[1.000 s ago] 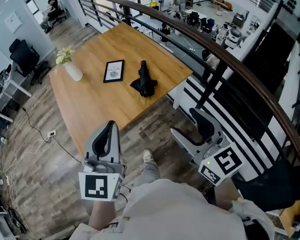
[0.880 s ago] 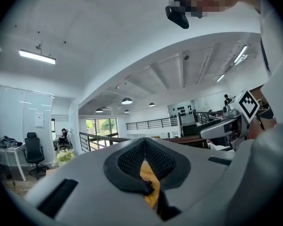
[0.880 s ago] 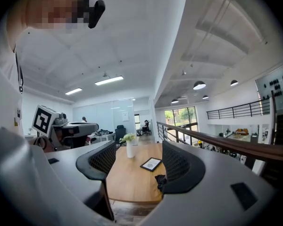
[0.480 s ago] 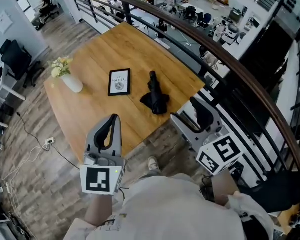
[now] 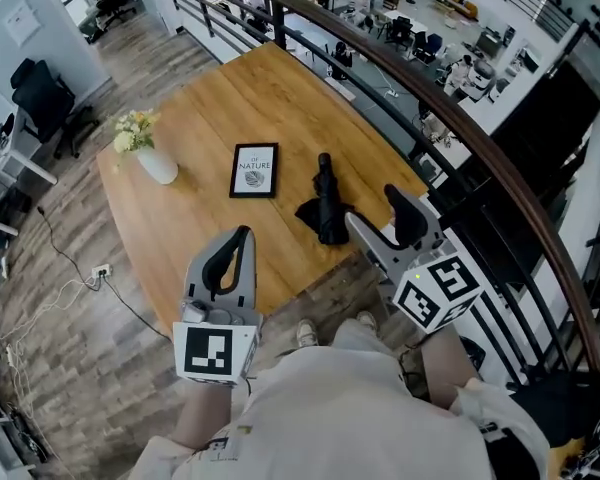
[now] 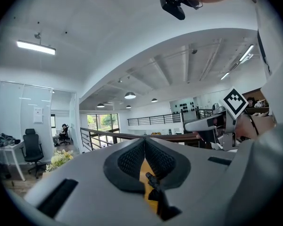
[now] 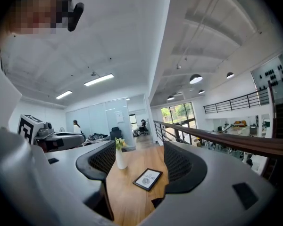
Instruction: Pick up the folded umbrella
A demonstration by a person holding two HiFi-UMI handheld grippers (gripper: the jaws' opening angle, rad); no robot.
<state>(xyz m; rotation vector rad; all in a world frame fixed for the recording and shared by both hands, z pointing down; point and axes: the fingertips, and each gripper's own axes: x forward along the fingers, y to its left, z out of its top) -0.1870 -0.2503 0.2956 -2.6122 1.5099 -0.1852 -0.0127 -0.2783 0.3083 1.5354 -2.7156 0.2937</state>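
The folded black umbrella [image 5: 327,204] lies on the wooden table [image 5: 200,218], near its right front corner. My right gripper [image 5: 382,216] hangs open just right of the umbrella, over the table's corner, with nothing between its jaws. My left gripper [image 5: 242,238] is shut and empty above the table's near edge, well left of the umbrella. In the left gripper view, that gripper [image 6: 144,140] has its tips together, and the umbrella [image 6: 153,181] shows through the slit below them. In the right gripper view, that gripper [image 7: 139,147] frames the table [image 7: 125,197].
A framed picture [image 5: 254,171] lies left of the umbrella, and a white vase with flowers [image 5: 155,160] stands at the table's far left. A dark railing [image 5: 460,128] runs just beyond the table on the right. Black office chairs [image 5: 40,103] stand at the far left, and cables [image 5: 70,283] trail on the floor.
The table has come closer. The right gripper has moved up to the table's corner beside the umbrella. The left gripper now reaches the table's near edge.
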